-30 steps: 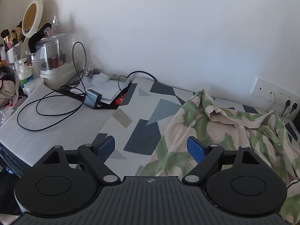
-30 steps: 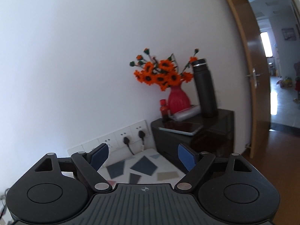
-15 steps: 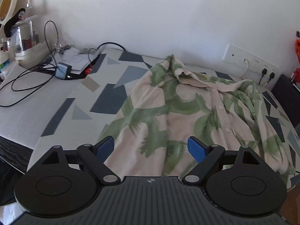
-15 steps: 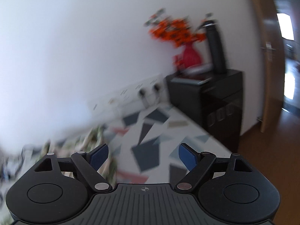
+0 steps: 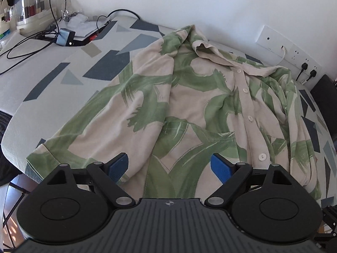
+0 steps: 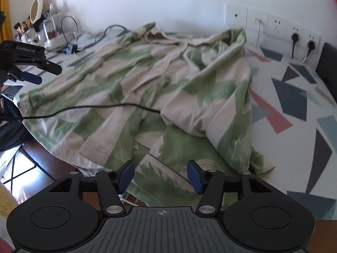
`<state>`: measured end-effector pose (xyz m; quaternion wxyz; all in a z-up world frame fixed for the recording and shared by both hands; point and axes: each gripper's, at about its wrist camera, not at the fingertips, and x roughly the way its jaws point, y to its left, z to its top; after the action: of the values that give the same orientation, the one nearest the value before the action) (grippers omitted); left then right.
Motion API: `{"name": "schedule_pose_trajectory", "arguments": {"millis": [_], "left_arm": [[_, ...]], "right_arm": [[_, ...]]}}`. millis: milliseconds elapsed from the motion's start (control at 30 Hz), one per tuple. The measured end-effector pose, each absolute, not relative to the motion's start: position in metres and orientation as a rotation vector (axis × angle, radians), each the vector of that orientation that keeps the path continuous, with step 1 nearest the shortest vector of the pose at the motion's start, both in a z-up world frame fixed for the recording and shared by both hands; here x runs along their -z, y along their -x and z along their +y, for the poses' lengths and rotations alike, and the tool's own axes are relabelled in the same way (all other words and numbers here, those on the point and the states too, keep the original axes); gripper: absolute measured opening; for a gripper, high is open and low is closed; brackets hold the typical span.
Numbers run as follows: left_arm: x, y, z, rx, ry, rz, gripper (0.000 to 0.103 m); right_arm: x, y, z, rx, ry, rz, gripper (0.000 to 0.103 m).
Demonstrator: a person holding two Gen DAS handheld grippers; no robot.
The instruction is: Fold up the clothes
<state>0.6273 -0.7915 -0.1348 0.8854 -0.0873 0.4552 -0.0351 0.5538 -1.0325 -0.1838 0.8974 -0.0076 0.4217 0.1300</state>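
A beige button-up shirt with green leaf print (image 5: 189, 105) lies crumpled on a table covered with a geometric-patterned cloth (image 5: 101, 67). Its collar points to the wall and its hem hangs over the near edge. My left gripper (image 5: 169, 165) is open just above the shirt's lower front, nothing between its blue pads. In the right wrist view the same shirt (image 6: 147, 80) fills the middle, its right side bunched in folds. My right gripper (image 6: 161, 174) hovers open over the hem. The left gripper (image 6: 29, 67) shows at the far left of that view.
A thin black cable (image 6: 94, 107) runs across the shirt. Wall sockets with plugs (image 6: 294, 33) sit behind the table. Cosmetics, a round mirror and tangled cables (image 5: 42, 25) crowd the back left. A black cabinet (image 5: 324, 90) stands at the right.
Both grippers have swung down from facing the wall and the flowers to facing the shirt. The left one moved right over the shirt's front. The right gripper's opening looks a little narrower.
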Motion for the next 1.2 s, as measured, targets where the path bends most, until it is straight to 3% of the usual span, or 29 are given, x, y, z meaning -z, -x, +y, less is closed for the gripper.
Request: {"name": "schedule_pose_trajectory", "arguments": {"millis": [100,133,367,533,667,733,800,900,1000,1200], "left_arm": [[0.145,-0.631,-0.797,0.052,0.15,0.982,0.087],[0.148,-0.632,-0.798,0.042,0.148,0.988,0.087],[0.138,-0.641,-0.793,0.006,0.223,0.966,0.087],[0.122,-0.645,-0.783,-0.034,0.277,0.926,0.087],[0.123,-0.644,-0.78,-0.062,0.306,0.938,0.087],[0.126,-0.642,-0.78,-0.07,0.313,0.947,0.087],[0.124,-0.641,-0.779,-0.067,0.316,0.943,0.087],[0.122,-0.638,-0.778,-0.063,0.32,0.938,0.087],[0.116,-0.635,-0.772,-0.055,0.333,0.926,0.087],[0.098,-0.62,-0.731,-0.037,0.404,0.893,0.087]], "right_arm": [[0.186,-0.561,-1.044,-0.283,-0.002,0.9,0.01],[0.183,-0.563,-1.051,-0.284,-0.024,0.902,0.006],[0.115,-0.579,-1.116,-0.428,-0.343,0.828,0.005],[0.067,-0.631,-1.195,-0.348,-0.532,0.615,0.005],[0.057,-0.7,-1.236,-0.063,-0.52,0.49,0.006],[0.067,-0.733,-1.249,0.096,-0.513,0.494,0.018],[0.083,-0.76,-1.254,0.229,-0.459,0.558,0.066],[0.094,-0.769,-1.252,0.349,-0.346,0.609,0.071],[0.088,-0.742,-1.255,0.393,-0.402,0.577,0.093],[0.044,-0.651,-1.287,0.499,-0.481,0.478,0.096]]}}
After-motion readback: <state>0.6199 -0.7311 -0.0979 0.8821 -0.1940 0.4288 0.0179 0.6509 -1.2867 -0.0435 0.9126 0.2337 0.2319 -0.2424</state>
